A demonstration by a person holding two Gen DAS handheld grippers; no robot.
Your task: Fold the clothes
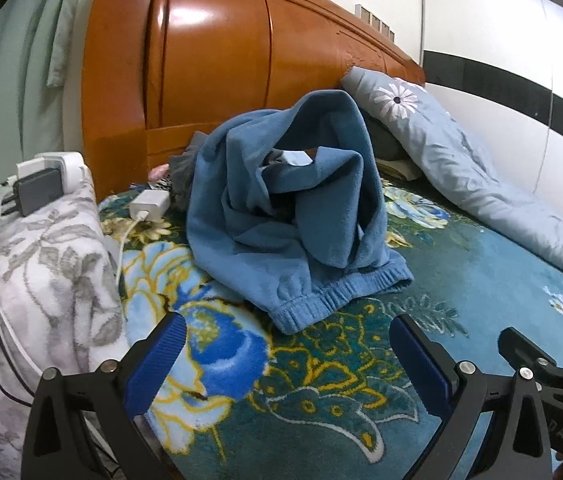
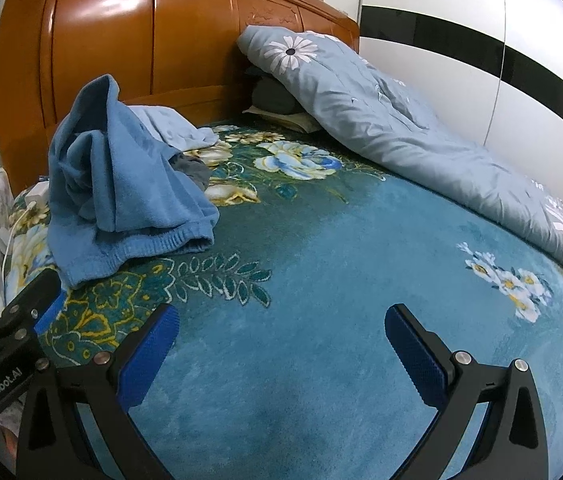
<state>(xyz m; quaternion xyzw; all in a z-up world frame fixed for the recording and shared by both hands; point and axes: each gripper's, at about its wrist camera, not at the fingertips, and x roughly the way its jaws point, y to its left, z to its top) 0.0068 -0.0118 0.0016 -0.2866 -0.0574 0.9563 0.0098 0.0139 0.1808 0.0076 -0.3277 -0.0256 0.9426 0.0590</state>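
Glossy orange-brown wooden headboard (image 1: 209, 52) closes off the far end of a bed covered by a plush teal blanket with blue and yellow flowers (image 2: 321, 240). A white wall with a black band (image 2: 481, 40) runs along the right side.

A crumpled blue fleece garment with ribbed elastic hems (image 1: 293, 200) lies in a heap on the blanket, toward the head of the bed and nearer its left edge, with its hems spread flat on the side facing the cameras. In the right wrist view the same garment (image 2: 129, 184) sits at the left, with a paler blue cloth (image 2: 173, 128) and a bit of grey fabric (image 2: 195, 170) behind it.

A pale blue quilt printed with white daisies (image 2: 381, 112) is bunched along the right edge of the bed, up to the headboard. At the left edge stands a grey-and-white floral cushion (image 1: 41, 280) with a white charger block and dark device (image 1: 45, 184) on top; a white power adapter with its cable (image 1: 149, 204) lies on the blanket just beside the garment.

The left gripper (image 1: 287, 356) hovers above the blanket just short of the garment's hems, its blue-padded fingers spread wide with nothing between them. The right gripper (image 2: 279, 342) is likewise spread wide and empty, over bare blanket, apart from the garment.
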